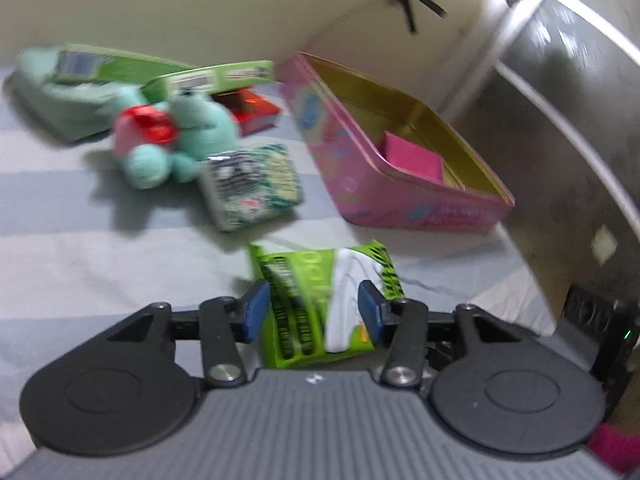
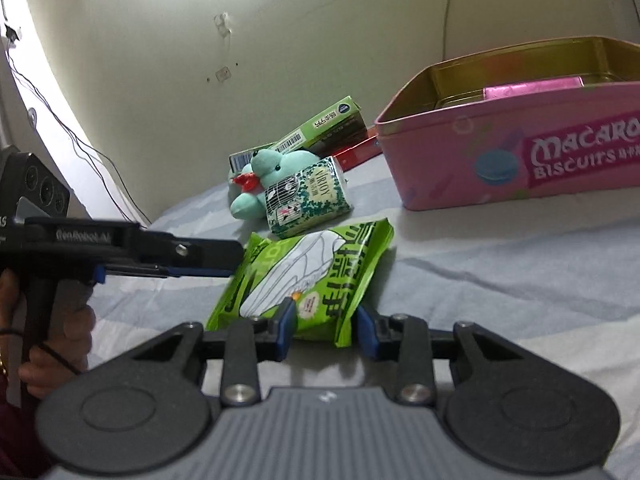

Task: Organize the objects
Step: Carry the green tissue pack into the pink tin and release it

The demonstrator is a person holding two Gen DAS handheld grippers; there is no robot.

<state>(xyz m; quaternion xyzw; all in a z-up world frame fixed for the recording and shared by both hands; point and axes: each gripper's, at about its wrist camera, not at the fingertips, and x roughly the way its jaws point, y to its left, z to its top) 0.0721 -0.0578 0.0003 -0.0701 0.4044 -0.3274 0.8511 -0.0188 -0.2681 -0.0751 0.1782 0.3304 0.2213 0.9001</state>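
One tin point(image 2: 516, 160), pink, lid off, is the largest thing on the bed sheet point(image 2: 500, 280) and the evident destination; a magenta packet point(image 2: 532, 88) already lies inside it. Left of the tin, well apart from it: two green boxes point(image 1: 168, 70), a red box point(image 1: 256, 114), a teal plush point(image 2: 276, 176), then a patterned tissue pack point(image 2: 308, 198) leaning against the plush.

Nearest me lies the green pouch point(image 2: 316, 276), flat on the sheet, just in front of the tissue pack.

Step in hand, as I judge it: picking up the pouch for the tin.

Right gripper point(image 2: 326, 330): parted, one finger either side of the pouch's near corner, not visibly pressing. Left gripper point(image 1: 314, 310): likewise parted, straddling the pouch from the other side; that view is blurred, so contact is uncertain.

Next move calls for one gripper to close on the pouch, lift clear of the tissue pack, carry right and over the tin's rim. Pouch is soft; it may sag or slip.
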